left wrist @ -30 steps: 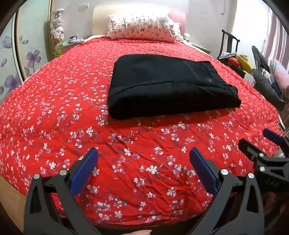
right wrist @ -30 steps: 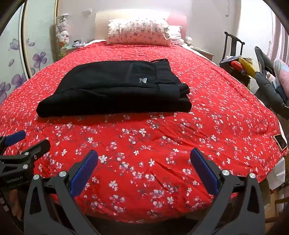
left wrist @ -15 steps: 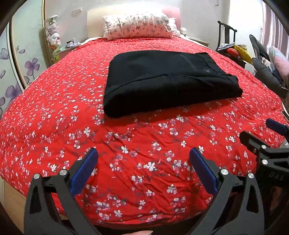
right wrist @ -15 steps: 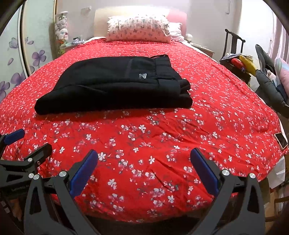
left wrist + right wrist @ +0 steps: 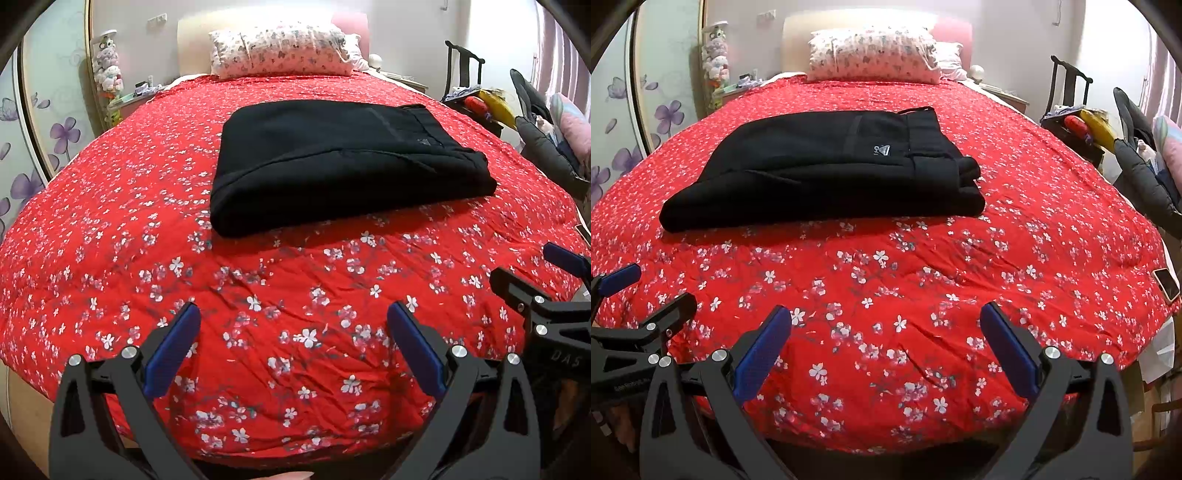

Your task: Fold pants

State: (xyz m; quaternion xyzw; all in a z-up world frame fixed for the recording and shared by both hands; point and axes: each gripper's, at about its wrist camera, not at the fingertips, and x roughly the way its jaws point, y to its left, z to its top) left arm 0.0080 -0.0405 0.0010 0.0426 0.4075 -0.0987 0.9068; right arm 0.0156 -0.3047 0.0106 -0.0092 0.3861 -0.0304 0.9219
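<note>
The black pants lie folded into a thick rectangle on the red floral bedspread, waistband to the right. They also show in the right wrist view, with a small white logo facing up. My left gripper is open and empty, held above the bed's near edge, well short of the pants. My right gripper is open and empty too, beside the left one. Each gripper shows at the edge of the other's view: the right one, the left one.
A floral pillow rests at the headboard. A nightstand with plush toys stands at the left. A chair with clutter and dark clothing stand at the right. A phone lies at the bed's right edge.
Both grippers have drifted slightly, so the pants sit a little differently in each view. The pants have not moved. Both grippers stay open.
</note>
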